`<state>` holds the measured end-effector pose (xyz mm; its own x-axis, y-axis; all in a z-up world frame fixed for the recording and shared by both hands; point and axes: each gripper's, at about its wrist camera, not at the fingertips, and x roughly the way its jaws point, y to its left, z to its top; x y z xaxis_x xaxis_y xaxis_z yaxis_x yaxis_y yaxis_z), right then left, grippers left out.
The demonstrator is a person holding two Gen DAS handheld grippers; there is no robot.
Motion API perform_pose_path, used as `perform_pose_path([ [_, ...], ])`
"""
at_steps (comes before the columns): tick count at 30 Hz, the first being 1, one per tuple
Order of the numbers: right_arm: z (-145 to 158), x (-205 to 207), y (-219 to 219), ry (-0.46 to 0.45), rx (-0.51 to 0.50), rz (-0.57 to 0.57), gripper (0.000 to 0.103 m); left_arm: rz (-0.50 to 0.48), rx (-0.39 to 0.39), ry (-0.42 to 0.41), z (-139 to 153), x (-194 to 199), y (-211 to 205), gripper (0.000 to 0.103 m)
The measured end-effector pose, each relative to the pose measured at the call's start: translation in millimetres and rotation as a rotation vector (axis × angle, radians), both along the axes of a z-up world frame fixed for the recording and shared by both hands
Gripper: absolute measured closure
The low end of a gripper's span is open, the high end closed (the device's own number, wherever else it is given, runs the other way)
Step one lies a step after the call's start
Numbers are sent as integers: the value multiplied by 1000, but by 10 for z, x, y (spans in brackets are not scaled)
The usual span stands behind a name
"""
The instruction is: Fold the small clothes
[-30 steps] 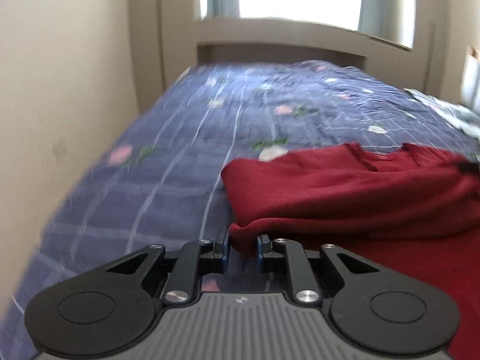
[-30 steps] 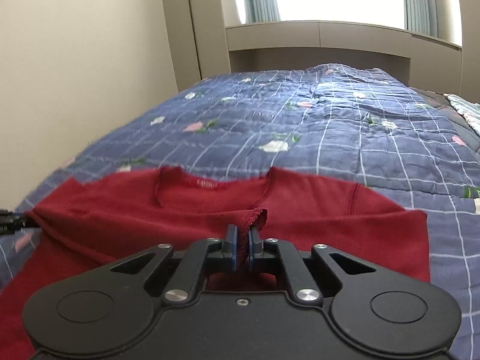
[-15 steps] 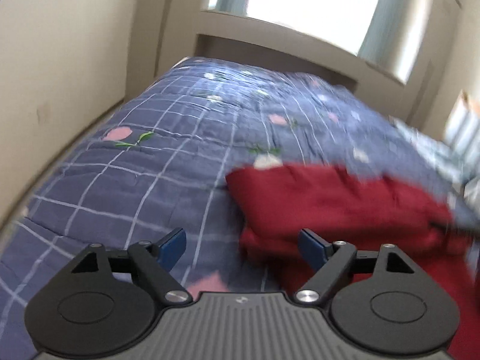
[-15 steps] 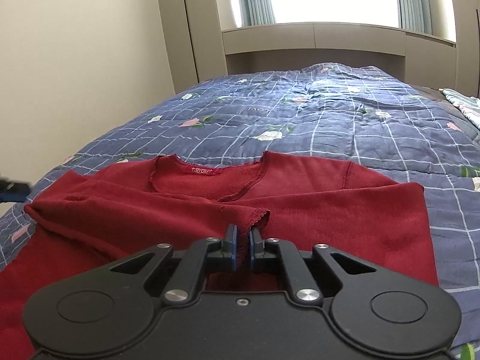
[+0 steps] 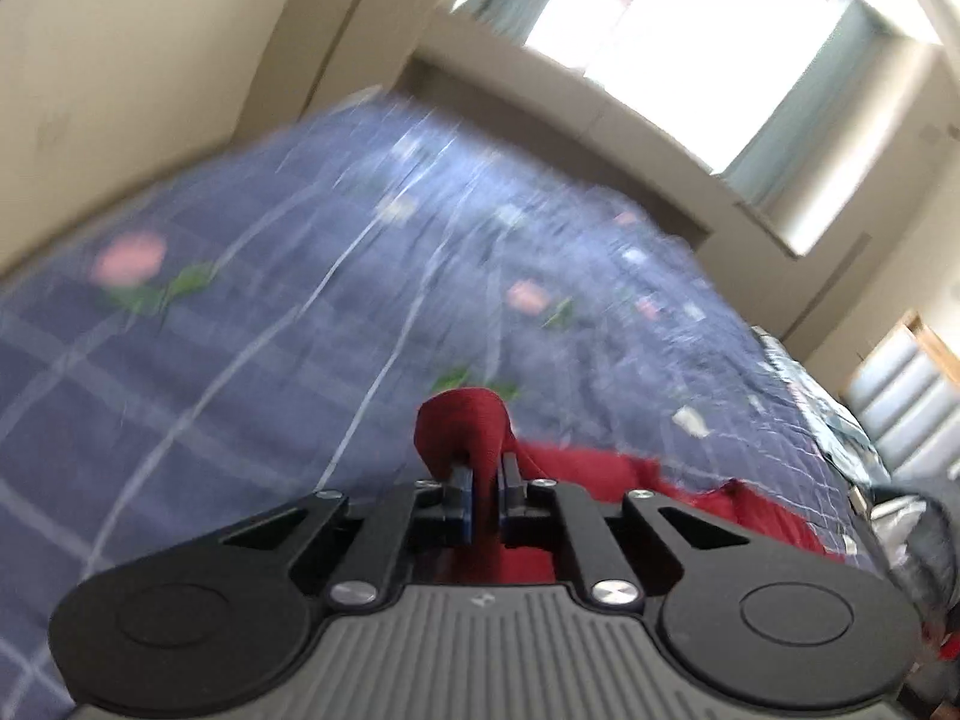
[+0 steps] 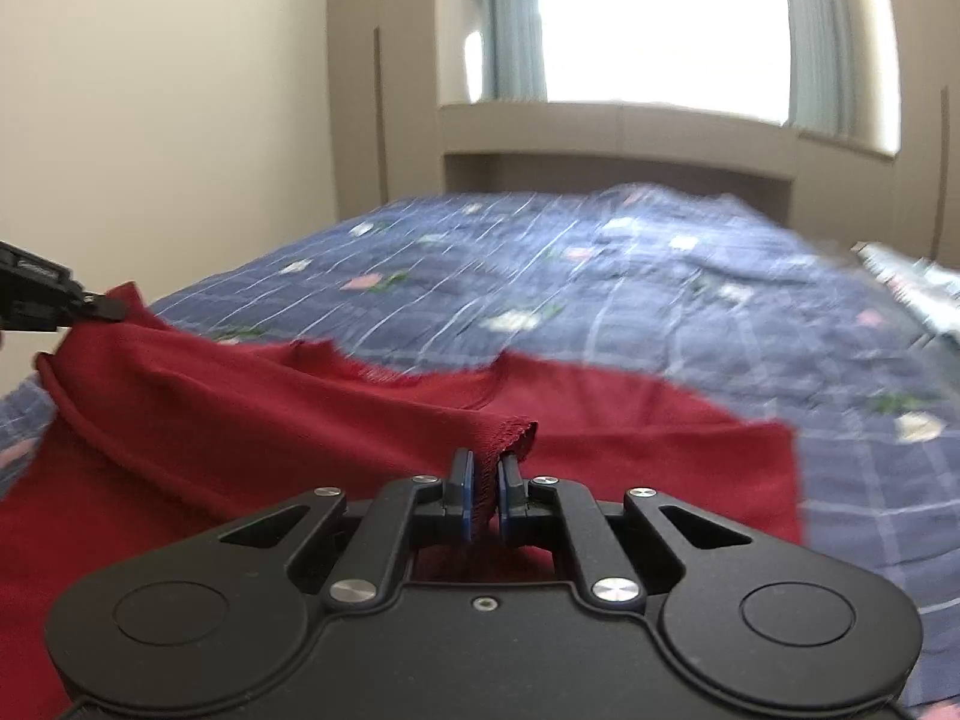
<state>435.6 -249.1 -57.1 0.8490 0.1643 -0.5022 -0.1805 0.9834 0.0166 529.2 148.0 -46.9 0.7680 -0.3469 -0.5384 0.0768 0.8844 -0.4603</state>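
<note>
**Red shirt pinched at two points over the bed**

The red shirt (image 6: 372, 420) is spread on the blue checked bedspread (image 6: 600, 276), near its foot. The jaws of the right gripper (image 6: 485, 480) are closed on a hemmed edge of the shirt — a fold is raised there. The jaws of the left gripper (image 5: 483, 483) are closed on a bunched corner (image 5: 462, 420), lifted off the bedspread.

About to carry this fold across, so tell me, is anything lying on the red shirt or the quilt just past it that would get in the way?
Nothing visible. Both the left gripper and right gripper are shut on the red shirt, and the blue quilt beyond its collar shows only its own print.
</note>
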Motion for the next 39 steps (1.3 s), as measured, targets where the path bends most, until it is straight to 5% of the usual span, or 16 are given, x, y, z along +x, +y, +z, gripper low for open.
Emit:
perform_pose_path([
  [7, -95, 53, -79, 54, 11, -20, 96, -50, 95, -3, 34, -30, -170, 87],
  [11, -142, 84, -104, 71, 31, -24, 95, -20, 112, -42, 71, -235, -60, 44],
  [19, -173, 97, -87, 85, 25, -23, 94, -168, 425, -71, 53, -820, 114, 42],
  [23, -179, 110, -71, 87, 14, -24, 94, -215, 577, -94, -20, -909, -39, 47],
  [28, -189, 118, -68, 96, 5, -23, 94, -258, 550, -132, -66, -885, -142, 49],
  [29, -194, 118, -61, 95, 1, -23, 93, -269, 571, -141, -86, -866, -176, 56],
  [32, -198, 113, -62, 95, -1, -23, 93, -292, 562, -145, -122, -832, -222, 100],
  [36, -196, 100, -55, 90, 5, -23, 93, -210, 554, -180, -100, -896, -257, 103],
  [39, -170, 84, -53, 80, 8, -24, 93, -72, 484, -133, -73, -1020, -233, 103],
])
